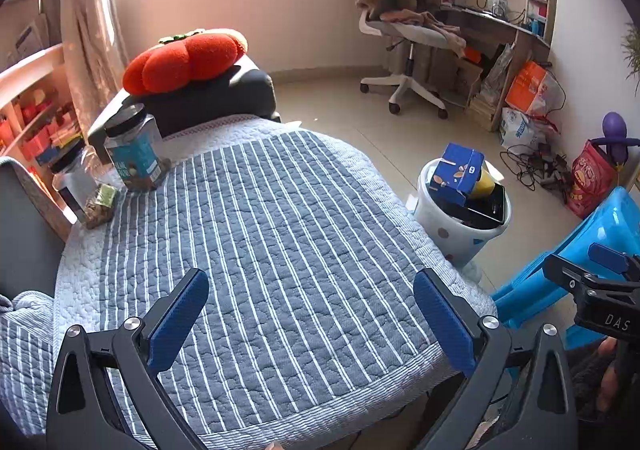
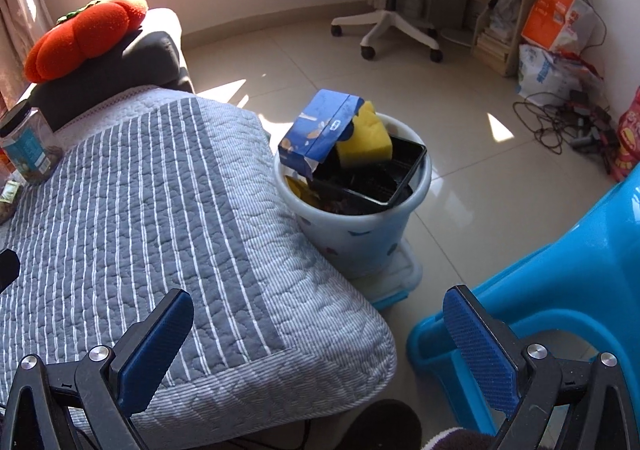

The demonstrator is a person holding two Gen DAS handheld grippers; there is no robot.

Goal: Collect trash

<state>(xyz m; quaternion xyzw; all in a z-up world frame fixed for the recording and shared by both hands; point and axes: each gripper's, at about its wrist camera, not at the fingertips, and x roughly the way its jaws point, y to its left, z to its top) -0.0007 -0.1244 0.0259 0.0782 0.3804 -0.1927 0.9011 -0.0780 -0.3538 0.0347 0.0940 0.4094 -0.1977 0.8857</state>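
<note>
Trash fills the white plastic bin [image 2: 360, 234] at centre frame: a blue cardboard carton [image 2: 316, 130], a yellow sponge [image 2: 366, 142] and a black plastic tray [image 2: 384, 178]. Left tongs [image 1: 312, 314] and right tongs [image 2: 320, 346] both gape apart, empty, above the striped grey quilt [image 2: 140, 210].

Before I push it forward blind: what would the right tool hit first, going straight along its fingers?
Probably the white trash bin beside the quilted table, or the floor just before it; depth is unclear. The right tool is open and empty.
</note>
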